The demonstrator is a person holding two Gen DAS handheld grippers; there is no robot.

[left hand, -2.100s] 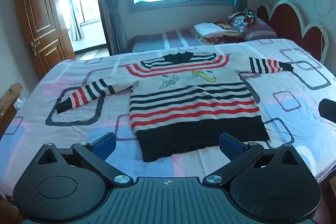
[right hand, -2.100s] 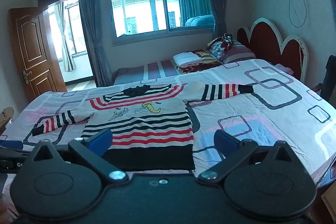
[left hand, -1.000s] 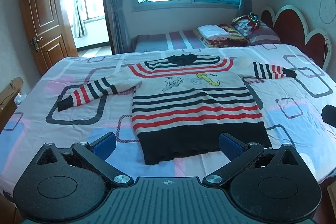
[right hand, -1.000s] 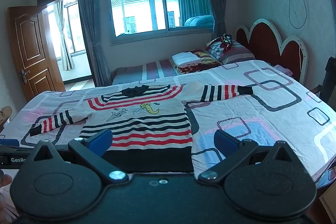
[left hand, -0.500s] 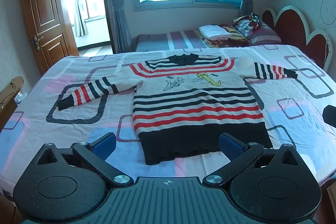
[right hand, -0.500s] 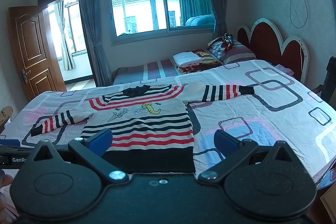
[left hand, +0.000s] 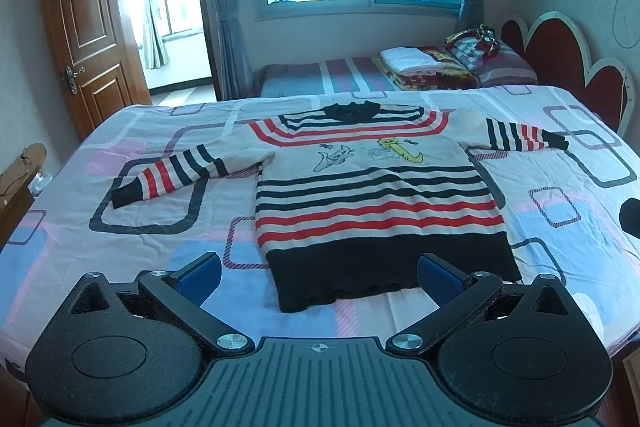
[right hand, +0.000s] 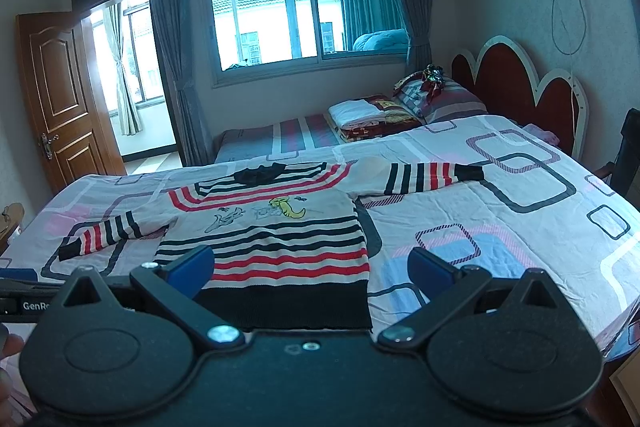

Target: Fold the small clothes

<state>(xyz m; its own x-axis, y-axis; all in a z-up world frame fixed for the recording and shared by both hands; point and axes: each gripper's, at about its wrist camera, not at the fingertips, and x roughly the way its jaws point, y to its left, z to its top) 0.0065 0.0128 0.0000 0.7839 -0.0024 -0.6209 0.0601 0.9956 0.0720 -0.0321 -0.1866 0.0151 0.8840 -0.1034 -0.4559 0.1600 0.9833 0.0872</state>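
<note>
Little had changed over the last two seconds; in both wrist views the sweater (left hand: 372,203) had only drifted slightly in frame as the grippers were steadied, and it lay as flat as before; that suggested the fold had not yet begun and the person was lining up for a first grasp. The left gripper (left hand: 318,273) hung above the near edge of the bed (left hand: 568,163) with its fingers spread wide and nothing between them; the sweater's black hem lay just ahead, between its two blue pads. The right gripper (right hand: 310,267) was likewise wide open and empty, with the hem straight ahead and toward its left finger. The sweater lay face up ahead of both grippers, collar at the far end, both sleeves out sideways; the left sleeve angled back toward the grippers, the right sleeve ran out nearly straight; the body was cream with black and red stripes and a cartoon print on the chest.
</note>
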